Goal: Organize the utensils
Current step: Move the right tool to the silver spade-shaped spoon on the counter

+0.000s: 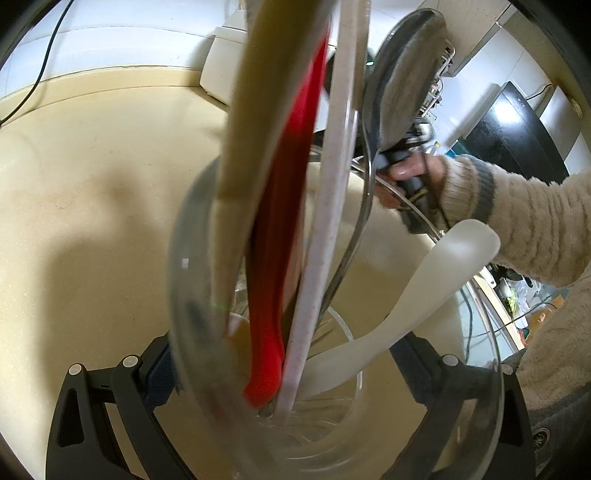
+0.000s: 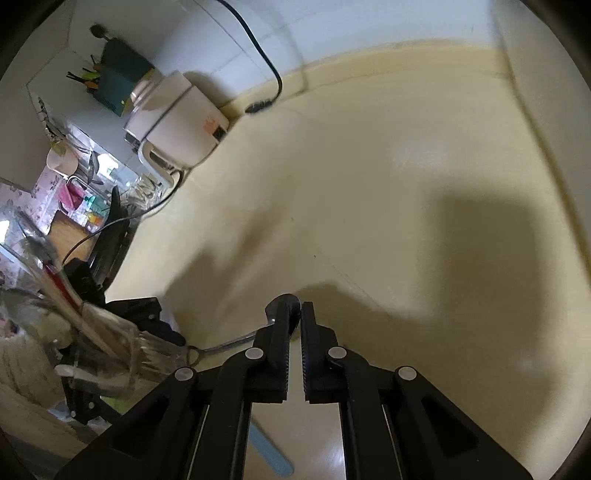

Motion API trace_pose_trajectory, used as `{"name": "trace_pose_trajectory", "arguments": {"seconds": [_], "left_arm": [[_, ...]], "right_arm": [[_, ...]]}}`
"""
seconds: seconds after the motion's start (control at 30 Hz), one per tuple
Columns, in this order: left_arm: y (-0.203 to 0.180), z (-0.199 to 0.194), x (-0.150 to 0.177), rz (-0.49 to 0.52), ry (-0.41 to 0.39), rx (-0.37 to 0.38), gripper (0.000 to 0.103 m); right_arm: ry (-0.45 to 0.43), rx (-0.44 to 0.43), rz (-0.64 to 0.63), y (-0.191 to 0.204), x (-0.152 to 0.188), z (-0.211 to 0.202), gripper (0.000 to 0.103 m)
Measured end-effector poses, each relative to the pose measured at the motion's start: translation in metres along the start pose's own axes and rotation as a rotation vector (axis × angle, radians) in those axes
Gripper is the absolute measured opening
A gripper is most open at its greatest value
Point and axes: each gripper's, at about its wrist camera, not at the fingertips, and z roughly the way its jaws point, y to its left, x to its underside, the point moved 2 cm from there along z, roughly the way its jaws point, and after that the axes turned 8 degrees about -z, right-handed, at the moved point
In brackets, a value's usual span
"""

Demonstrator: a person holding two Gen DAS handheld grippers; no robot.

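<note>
Utensils [image 1: 280,258] in glass jar [image 1: 192,295]; no writing legible.

Home kitchen, beige countertop [image 2: 369,184] w/ white tiled wall [image 2: 229,33] at 12 o'clock, white countertop appliance [image 2: 177,125] at 10, teal utensil holder [image 2: 118,74] behind it, dish rack w/ cups [image 2: 74,195] at 9, glass jar of utensils [image 1: 207,258].
</note>
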Motion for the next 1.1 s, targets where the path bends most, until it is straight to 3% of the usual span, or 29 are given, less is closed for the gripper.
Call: {"name": "trace_pose_trajectory", "arguments": {"seconds": [0.4, 0.57, 0.67, 0.8, 1.1], "left_arm": [[0.000, 0.000, 0.000, 0.000, 0.000, 0.000, 0.100], [-0.001, 0.000, 0.000, 0.000, 0.000, 0.000, 0.100], [-0.001, 0.000, 0.000, 0.000, 0.000, 0.000, 0.100], [-0.001, 0.001, 0.001, 0.002, 0.000, -0.002, 0.100], [0.001, 0.001, 0.001, 0.000, 0.000, 0.000, 0.100]], "right_arm": [[-0.124, 0.461, -0.344, 0.101, -0.028, -0.125, 0.001], [-0.087, 0.484, -0.378, 0.118, -0.038, -0.137, 0.002], [-0.031, 0.410, -0.288, 0.098, -0.030, -0.125, 0.002], [0.097, 0.422, -0.280, 0.070, -0.009, -0.094, 0.018], [0.282, 0.421, -0.008, -0.019, -0.003, -0.046, 0.022]]}}
